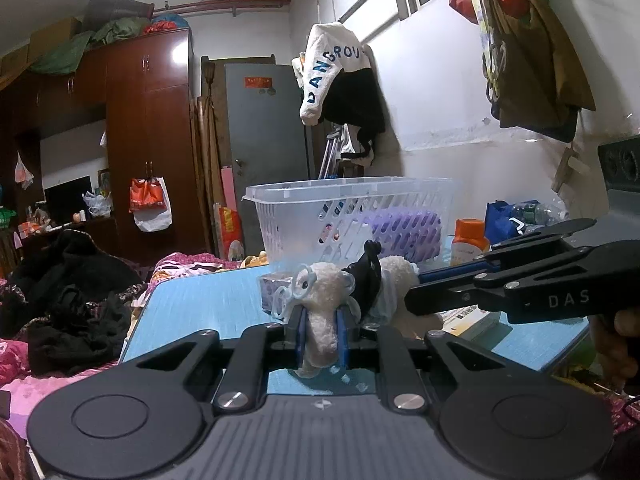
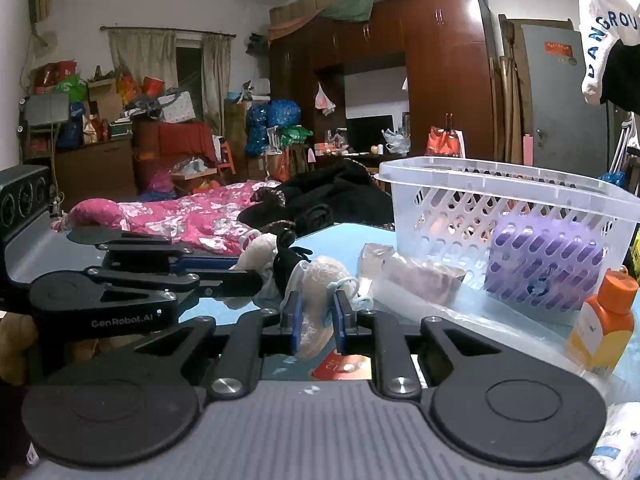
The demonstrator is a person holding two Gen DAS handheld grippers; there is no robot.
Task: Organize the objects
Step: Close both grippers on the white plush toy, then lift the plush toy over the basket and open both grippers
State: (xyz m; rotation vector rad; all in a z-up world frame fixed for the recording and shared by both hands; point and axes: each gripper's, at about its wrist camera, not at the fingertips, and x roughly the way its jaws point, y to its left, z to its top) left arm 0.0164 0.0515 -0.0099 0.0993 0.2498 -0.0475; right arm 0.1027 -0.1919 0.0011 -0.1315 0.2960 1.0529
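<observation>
Plush toy (image 1: 324, 300), cream with a black part at its middle and a thin plastic wrap with pale rings, was held just above the blue tabletop (image 1: 208, 308), between my two tools. My left gripper (image 1: 322, 334) had its blue pads closed on one fluffy end; my right gripper (image 2: 316, 318) had its pads closed on the other end, so both jaws were gripping the same toy. From the left wrist view my right gripper reached in from the right edge; from the right wrist view my left one came in from the left.

Beyond the toy stood the clear lattice basket (image 2: 512, 188), near but not touching it, with a purple box (image 2: 544, 264) already inside. An orange-capped bottle (image 2: 604, 320) stood on the table just beside the basket, and a crinkled clear packet (image 2: 412, 276) lay against its front wall.

I judged the work partly done: one item binned, while the toy, bottle and packet were still outside.
</observation>
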